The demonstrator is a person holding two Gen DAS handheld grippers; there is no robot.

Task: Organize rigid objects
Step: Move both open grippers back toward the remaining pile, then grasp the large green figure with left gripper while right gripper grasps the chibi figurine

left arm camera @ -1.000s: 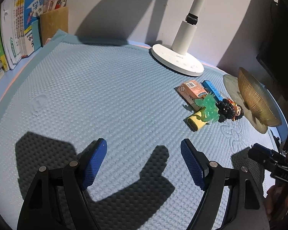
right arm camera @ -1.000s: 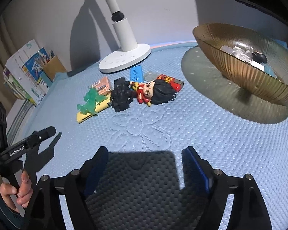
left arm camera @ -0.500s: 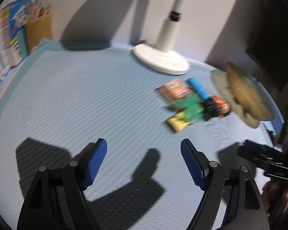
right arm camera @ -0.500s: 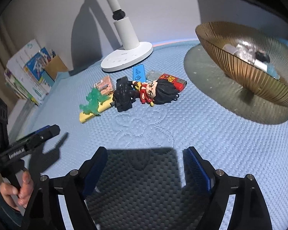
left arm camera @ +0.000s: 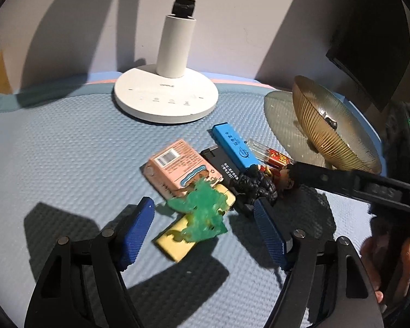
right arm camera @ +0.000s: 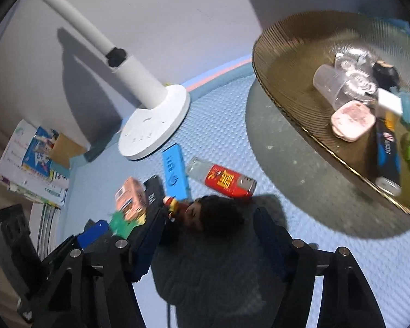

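Note:
A heap of small objects lies on the blue mat. My left gripper [left arm camera: 203, 225] is open around a green translucent figure [left arm camera: 202, 210] that lies on a yellow block [left arm camera: 177, 242]. Behind them are a pink box [left arm camera: 177, 165], a black lighter [left arm camera: 224, 168], a blue lighter [left arm camera: 232, 145], a red lighter [left arm camera: 276, 158] and a black toy [left arm camera: 255, 184]. My right gripper [right arm camera: 205, 232] is open around a black-haired doll [right arm camera: 213, 214]. The blue lighter [right arm camera: 175, 176] and red lighter [right arm camera: 227, 181] lie just beyond it.
A white lamp base [left arm camera: 165, 99] stands behind the heap. A ribbed amber bowl [right arm camera: 287, 57] on the right holds several small items. Books [right arm camera: 32, 158] stand at the far left. The right gripper's arm [left arm camera: 352, 183] reaches over the heap's right side.
Both grippers have moved forward to the heap. The left one now straddles the green figure and the right one straddles the doll. Both stayed open.

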